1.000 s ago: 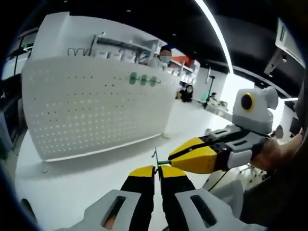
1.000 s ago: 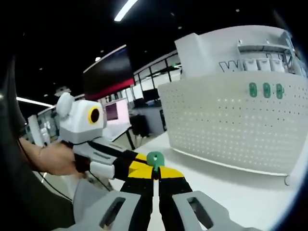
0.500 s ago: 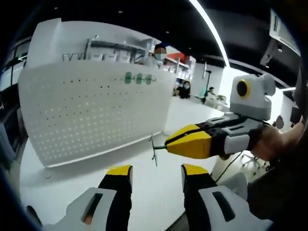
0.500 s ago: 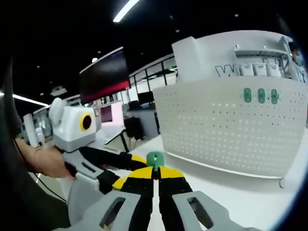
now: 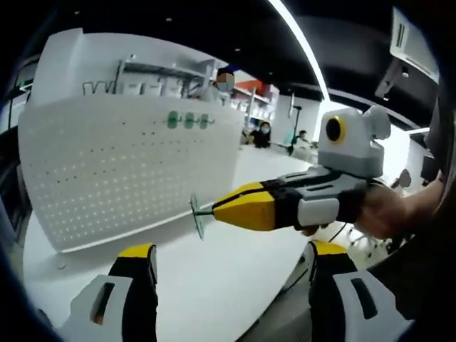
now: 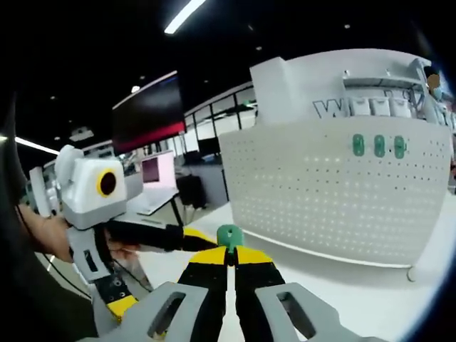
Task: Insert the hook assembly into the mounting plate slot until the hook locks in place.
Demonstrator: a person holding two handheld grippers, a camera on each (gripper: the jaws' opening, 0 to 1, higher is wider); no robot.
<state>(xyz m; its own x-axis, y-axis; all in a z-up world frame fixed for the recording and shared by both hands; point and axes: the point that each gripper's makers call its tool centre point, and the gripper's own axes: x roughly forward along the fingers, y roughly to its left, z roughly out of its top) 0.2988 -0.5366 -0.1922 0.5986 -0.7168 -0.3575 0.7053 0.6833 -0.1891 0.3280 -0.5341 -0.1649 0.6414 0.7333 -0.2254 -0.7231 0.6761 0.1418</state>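
The right gripper (image 6: pixel 235 251) was clenched on the hook assembly (image 6: pixel 229 236), whose rounded green plastic head stood up between its yellow-tipped jaws. In the left gripper view the same right gripper (image 5: pixel 214 209) reached in from 3 o'clock, the hook assembly (image 5: pixel 197 216) showing as a thin green disc on a slim stem at its tip, in open air and apart from everything else. The left gripper (image 5: pixel 226 258) was released, its jaws spread wide at 7 and 5 o'clock with bare table between them. The table (image 5: pixel 214 285) was white and smooth, with free room all round. Toward 10 o'clock stood the mounting plate (image 5: pixel 114 171), a white upright board dotted with rows of small holes, its lower edge resting on the table. Three green hooks (image 5: pixel 188 120) sat near its top edge.
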